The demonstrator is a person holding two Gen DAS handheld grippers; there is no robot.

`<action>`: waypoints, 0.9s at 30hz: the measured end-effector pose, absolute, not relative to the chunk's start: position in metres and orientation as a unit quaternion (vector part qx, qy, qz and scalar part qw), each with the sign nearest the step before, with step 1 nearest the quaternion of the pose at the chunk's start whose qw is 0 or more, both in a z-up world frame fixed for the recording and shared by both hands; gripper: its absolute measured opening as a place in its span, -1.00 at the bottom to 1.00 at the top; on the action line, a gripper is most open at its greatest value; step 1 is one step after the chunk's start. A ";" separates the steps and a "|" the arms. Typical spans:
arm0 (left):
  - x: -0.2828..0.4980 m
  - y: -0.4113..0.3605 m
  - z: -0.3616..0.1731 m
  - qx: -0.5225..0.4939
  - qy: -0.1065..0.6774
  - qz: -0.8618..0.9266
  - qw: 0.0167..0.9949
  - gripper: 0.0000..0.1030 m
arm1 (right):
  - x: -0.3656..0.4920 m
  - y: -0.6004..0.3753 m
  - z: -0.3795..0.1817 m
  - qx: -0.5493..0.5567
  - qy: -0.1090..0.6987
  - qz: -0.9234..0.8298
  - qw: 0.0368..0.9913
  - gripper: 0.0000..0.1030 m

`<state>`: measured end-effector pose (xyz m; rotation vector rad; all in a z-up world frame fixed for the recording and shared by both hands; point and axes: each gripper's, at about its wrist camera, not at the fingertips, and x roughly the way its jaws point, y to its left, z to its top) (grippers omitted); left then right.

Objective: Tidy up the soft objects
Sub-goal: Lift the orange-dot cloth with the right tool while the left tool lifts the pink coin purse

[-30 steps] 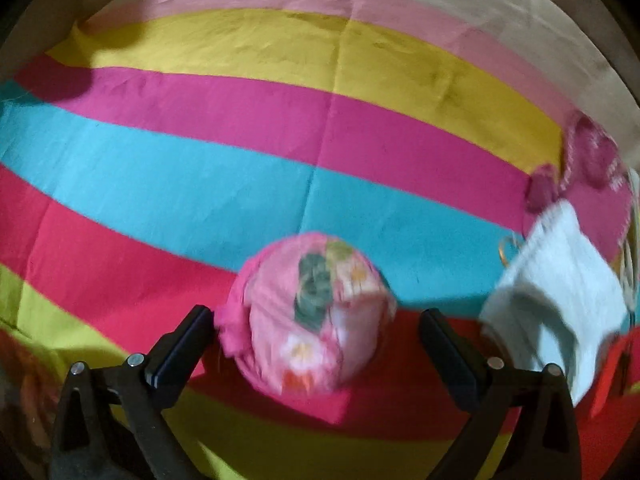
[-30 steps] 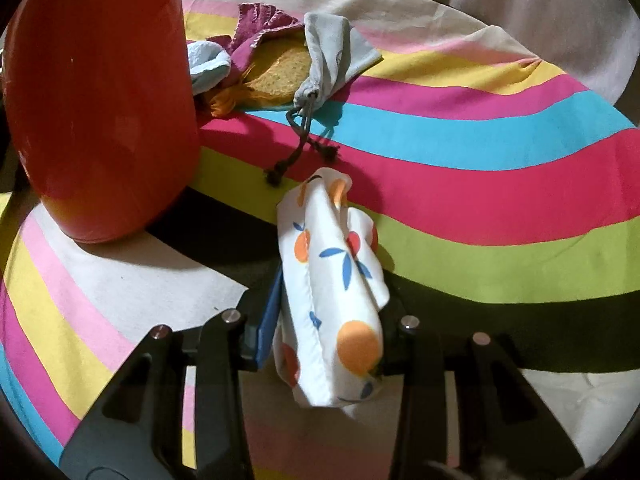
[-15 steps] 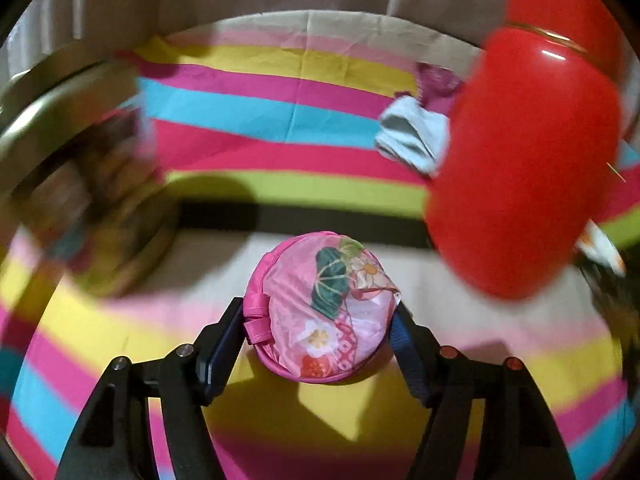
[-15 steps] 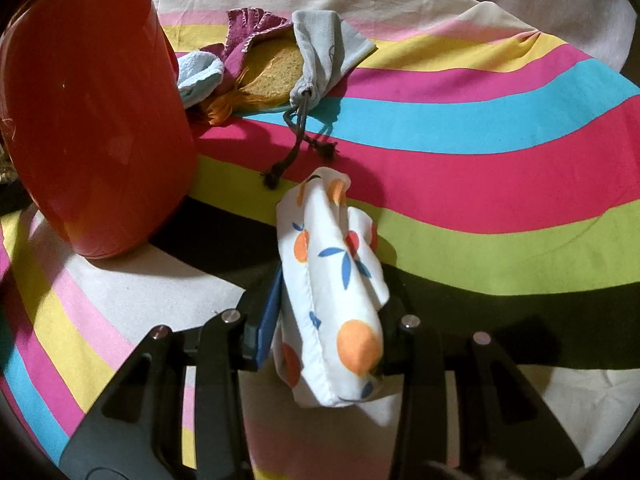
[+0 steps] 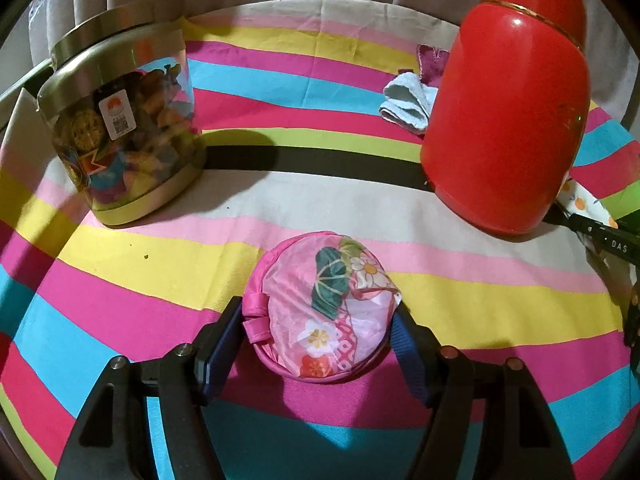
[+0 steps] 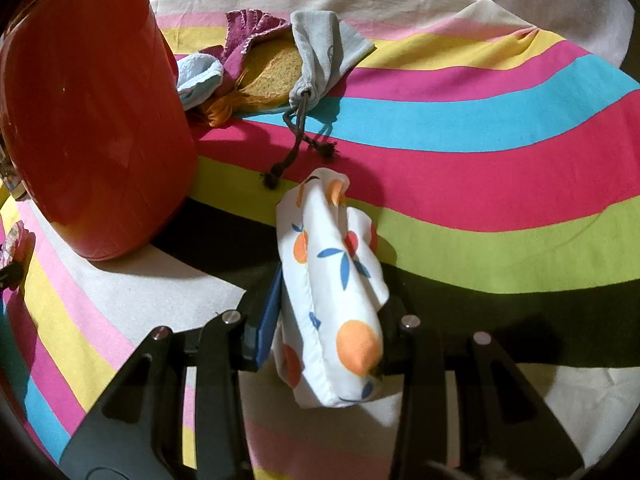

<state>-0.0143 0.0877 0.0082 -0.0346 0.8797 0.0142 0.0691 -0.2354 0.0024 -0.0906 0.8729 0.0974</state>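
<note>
Pink floral pouch [image 5: 326, 306], loose a second ago, is now clamped by the left gripper [image 5: 318, 334] — ready for carrying — while the orange-print pouch [image 6: 332, 300] stays gripped by the right gripper [image 6: 330, 326].

Bare cloth [image 5: 320, 196] lies between printed jar [image 5: 124, 136] and red canister [image 5: 508, 120].

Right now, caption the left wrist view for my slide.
Left gripper clamps a round pink floral fabric pouch above the striped cloth, tall red canister beyond.
</note>
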 end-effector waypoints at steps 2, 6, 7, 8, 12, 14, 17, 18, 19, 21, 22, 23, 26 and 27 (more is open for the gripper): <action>-0.014 0.088 0.008 -0.016 0.426 0.008 0.905 0.37 | 0.068 -0.234 0.003 -0.039 0.422 0.048 0.905 -0.19; -0.014 0.087 0.008 -0.016 0.426 0.008 0.904 0.37 | 0.048 -0.235 0.006 -0.012 0.428 0.044 0.903 -0.20; -0.014 0.087 0.008 -0.016 0.426 0.008 0.904 0.37 | 0.037 -0.238 0.007 0.007 0.430 0.044 0.902 -0.20; -0.013 0.087 0.008 -0.016 0.427 0.008 0.904 0.37 | 0.025 -0.239 0.008 0.021 0.431 0.047 0.901 -0.20; -0.014 0.087 0.009 -0.017 0.426 0.008 0.904 0.37 | -0.020 -0.242 0.012 0.052 0.429 0.048 0.901 -0.20; -0.014 0.087 0.008 -0.016 0.426 0.009 0.904 0.37 | -0.044 -0.235 0.012 0.063 0.430 0.055 0.899 -0.20; -0.013 0.087 0.008 -0.016 0.426 0.008 0.904 0.37 | -0.067 -0.222 0.011 0.052 0.437 0.074 0.895 -0.20; -0.013 0.087 0.009 -0.016 0.426 0.008 0.904 0.37 | -0.075 -0.216 0.012 0.046 0.439 0.082 0.894 -0.20; -0.013 0.087 0.009 -0.016 0.426 0.008 0.904 0.37 | -0.082 -0.211 0.013 0.043 0.439 0.089 0.893 -0.20; -0.013 0.087 0.009 -0.015 0.426 0.008 0.904 0.37 | -0.092 -0.204 0.014 0.041 0.438 0.098 0.893 -0.20; -0.013 0.087 0.009 -0.014 0.427 0.009 0.904 0.38 | -0.096 -0.201 0.014 0.040 0.438 0.102 0.892 -0.20; -0.013 0.087 0.009 -0.014 0.427 0.008 0.904 0.38 | -0.100 -0.197 0.015 0.037 0.439 0.105 0.892 -0.20; -0.014 0.087 0.009 -0.013 0.426 0.011 0.904 0.38 | -0.108 -0.189 0.016 0.032 0.440 0.115 0.890 -0.20; -0.014 0.086 0.009 -0.013 0.426 0.013 0.904 0.38 | -0.111 -0.188 0.018 0.031 0.441 0.118 0.889 -0.20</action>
